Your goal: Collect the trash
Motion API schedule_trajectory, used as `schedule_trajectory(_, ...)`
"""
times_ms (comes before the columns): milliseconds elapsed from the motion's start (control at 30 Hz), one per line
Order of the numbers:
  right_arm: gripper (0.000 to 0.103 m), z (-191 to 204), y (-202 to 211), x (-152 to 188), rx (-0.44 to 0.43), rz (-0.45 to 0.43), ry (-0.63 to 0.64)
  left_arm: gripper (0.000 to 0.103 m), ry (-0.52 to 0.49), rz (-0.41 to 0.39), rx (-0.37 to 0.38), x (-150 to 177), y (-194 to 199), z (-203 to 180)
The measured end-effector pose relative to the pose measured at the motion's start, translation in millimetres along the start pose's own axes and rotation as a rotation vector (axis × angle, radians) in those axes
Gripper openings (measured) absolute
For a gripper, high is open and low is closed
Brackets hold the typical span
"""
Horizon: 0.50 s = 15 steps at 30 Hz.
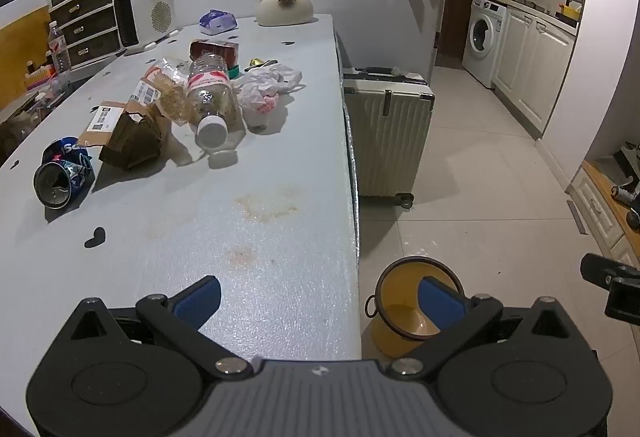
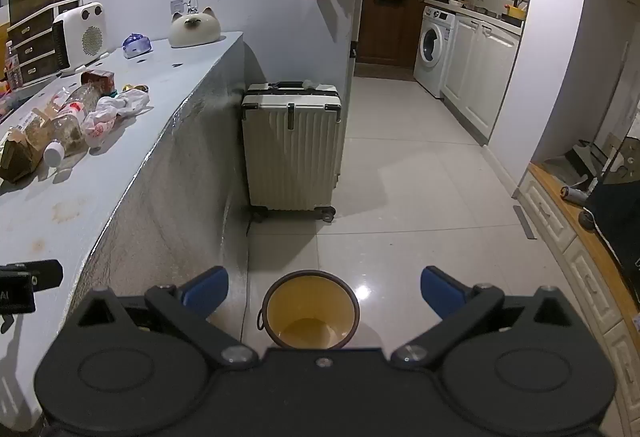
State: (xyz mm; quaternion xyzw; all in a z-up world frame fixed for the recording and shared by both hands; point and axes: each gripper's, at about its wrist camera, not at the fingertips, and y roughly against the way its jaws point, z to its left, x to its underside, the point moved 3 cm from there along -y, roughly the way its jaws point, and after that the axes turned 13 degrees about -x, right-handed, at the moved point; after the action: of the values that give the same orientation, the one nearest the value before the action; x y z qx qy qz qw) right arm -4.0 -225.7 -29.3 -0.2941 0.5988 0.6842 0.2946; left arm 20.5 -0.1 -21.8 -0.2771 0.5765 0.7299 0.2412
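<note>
Claws [image 1: 320, 297] [image 2: 324, 291] both wide, empty; crushed can [image 1: 64, 173], clear ribbed bottle [image 1: 210, 99] on speckled table [image 1: 260, 237].

Likely a home: washing machine [image 2: 433, 39], kitchen cabinets [image 2: 482, 77], suitcase [image 2: 294, 153].

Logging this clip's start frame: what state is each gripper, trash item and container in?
Left gripper: open, empty, over the table edge.
Right gripper: open, empty, above the bucket.
Yellow bucket: upright on the floor, empty.
Plastic bottle: lying on its side, capped.
Blue can: crushed, on its side.
Brown paper bag: crumpled, on the table.
White plastic bag: crumpled, beside the bottle.
Suitcase: upright, closed.
</note>
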Motion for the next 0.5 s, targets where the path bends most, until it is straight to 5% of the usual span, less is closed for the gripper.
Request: schedule_trajectory(500, 0.103, -2.5, 2.7, 1.3, 0.002, -0.004, -0.003, 0.103, -0.003, 0.001, -0.001, 0.0, 0.1, 0.1)
